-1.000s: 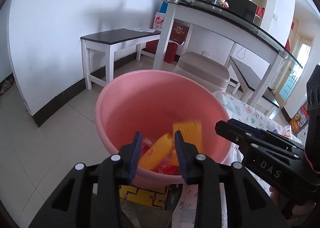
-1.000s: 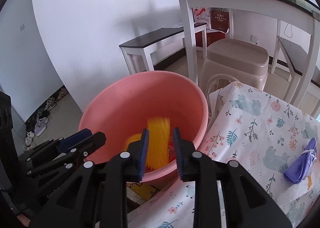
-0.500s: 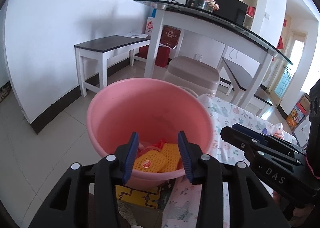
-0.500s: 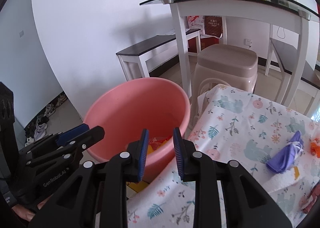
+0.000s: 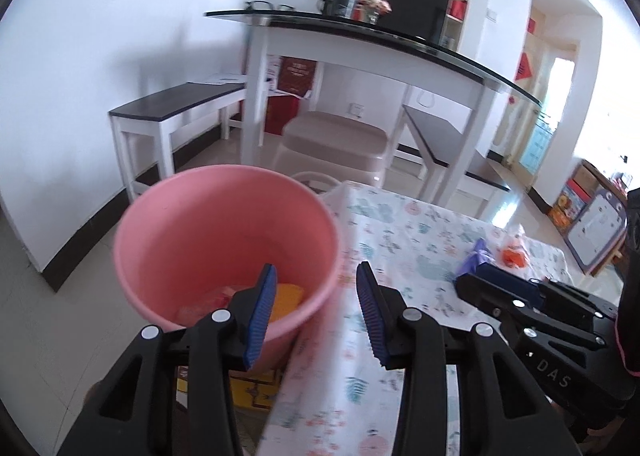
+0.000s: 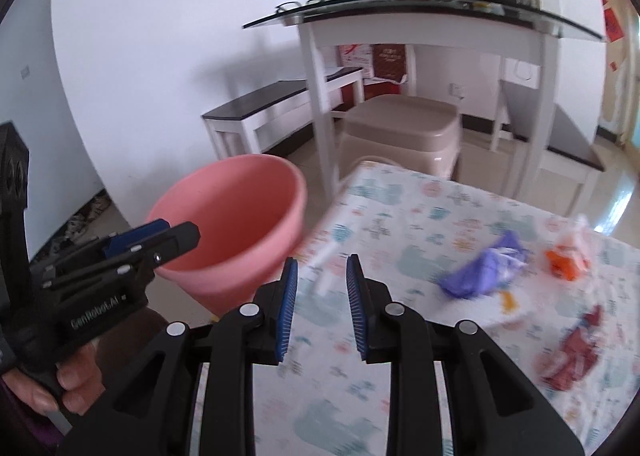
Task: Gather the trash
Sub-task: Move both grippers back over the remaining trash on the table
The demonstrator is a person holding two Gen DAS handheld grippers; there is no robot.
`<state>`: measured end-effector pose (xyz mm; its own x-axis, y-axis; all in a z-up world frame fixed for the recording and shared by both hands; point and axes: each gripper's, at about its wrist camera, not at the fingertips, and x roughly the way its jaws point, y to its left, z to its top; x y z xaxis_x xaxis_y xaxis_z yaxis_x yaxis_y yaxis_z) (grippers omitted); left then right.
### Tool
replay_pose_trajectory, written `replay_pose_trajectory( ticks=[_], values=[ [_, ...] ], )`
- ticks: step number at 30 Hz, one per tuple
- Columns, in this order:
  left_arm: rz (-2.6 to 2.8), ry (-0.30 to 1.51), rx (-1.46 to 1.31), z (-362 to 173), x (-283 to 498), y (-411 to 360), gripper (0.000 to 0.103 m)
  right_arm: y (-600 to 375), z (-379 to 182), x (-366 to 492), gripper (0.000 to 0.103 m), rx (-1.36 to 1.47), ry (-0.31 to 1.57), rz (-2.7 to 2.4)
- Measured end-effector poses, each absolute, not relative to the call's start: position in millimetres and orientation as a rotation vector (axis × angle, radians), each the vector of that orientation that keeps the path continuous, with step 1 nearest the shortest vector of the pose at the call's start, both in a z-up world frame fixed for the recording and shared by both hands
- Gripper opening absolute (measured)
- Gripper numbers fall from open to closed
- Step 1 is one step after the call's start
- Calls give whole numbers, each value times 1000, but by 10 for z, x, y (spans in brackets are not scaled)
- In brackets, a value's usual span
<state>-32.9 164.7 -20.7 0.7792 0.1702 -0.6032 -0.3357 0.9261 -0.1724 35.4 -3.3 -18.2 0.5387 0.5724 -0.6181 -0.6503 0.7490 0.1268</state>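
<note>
Here, in the left wrist view, the left gripper (image 5: 316, 312) has its jaws spread wide with nothing between them. The gap frames the near rim of the pink basin (image 5: 160, 216) and the edge of the counter (image 5: 404, 240) with its floral cloth. Yellow and red trash (image 5: 288, 296) lies on the basin's bottom, showing just past the left jaw's blue pad and partly hidden by it. Farther right on the cloth, a purple wrapper (image 5: 474, 260) and an orange scrap (image 5: 514, 256) lie near each other, well apart from these jaws. The right gripper (image 5: 480, 284) pokes in from the right edge, its tip close to the purple wrapper in this view; whether it touches cannot be told.

In the right wrist view, the right gripper (image 6: 320, 288) hangs over the cloth-covered counter (image 6: 400, 200), jaws parted and empty, with only patterned cloth seen between them. The purple wrapper (image 6: 484, 268) lies to the right of the jaws, clear of them, with the orange scrap (image 6: 566, 260) beyond it and a red piece (image 6: 576, 352) nearer the right edge, all blurred. The pink basin (image 6: 240, 216) stands off the counter's left edge, and the left gripper (image 6: 168, 236), held by a hand (image 6: 68, 380), reaches over its rim.
</note>
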Motion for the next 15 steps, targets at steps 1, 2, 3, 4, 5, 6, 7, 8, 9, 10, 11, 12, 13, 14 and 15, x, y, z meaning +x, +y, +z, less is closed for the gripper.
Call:
replay_pose_trajectory(
  ticks=[1,2,3,4,5,6,7,8,9,10,11,12,13,14,15],
  values=[
    [264,625,-265,-209,-304,1582,41,-123,-184,344,26,-123,686,713],
    [251,628,-253,-210,-284,1520,41,-207,-191,337,26,-120,686,700],
    [242,630,-246,-212,-266,1468,40,-288,-201,334,26,-117,688,686],
    [229,633,-240,-214,-241,1410,41,-346,-211,326,26,-113,691,676],
    [218,637,-234,-218,-215,1352,41,-457,-230,318,26,-107,698,658],
    [210,640,-229,-225,-194,1309,41,-502,-241,320,26,-104,702,646],
    [197,647,-219,-231,-172,1247,40,-582,-257,319,26,-99,705,632],
    [188,651,-210,-241,-152,1211,40,-696,-277,316,26,-87,709,612],
    [181,656,-203,-249,-138,1182,40,-784,-291,316,26,-80,711,596],
    [171,664,-191,-260,-118,1125,40,-868,-308,317,26,-76,713,577],
    [164,669,-188,-274,-108,1092,40,-938,-323,327,26,-72,716,559],
    [152,677,-187,-289,-89,1060,40,-1004,-339,352,26,-66,720,543],
    [136,689,-185,-311,-65,1024,40,-1077,-355,369,26,-55,726,527],
    [126,698,-182,-332,-53,990,40,-1184,-377,395,26,-38,734,503],
    [117,706,-175,-351,-34,947,40,-1241,-388,419,26,-28,738,491]
  ],
)
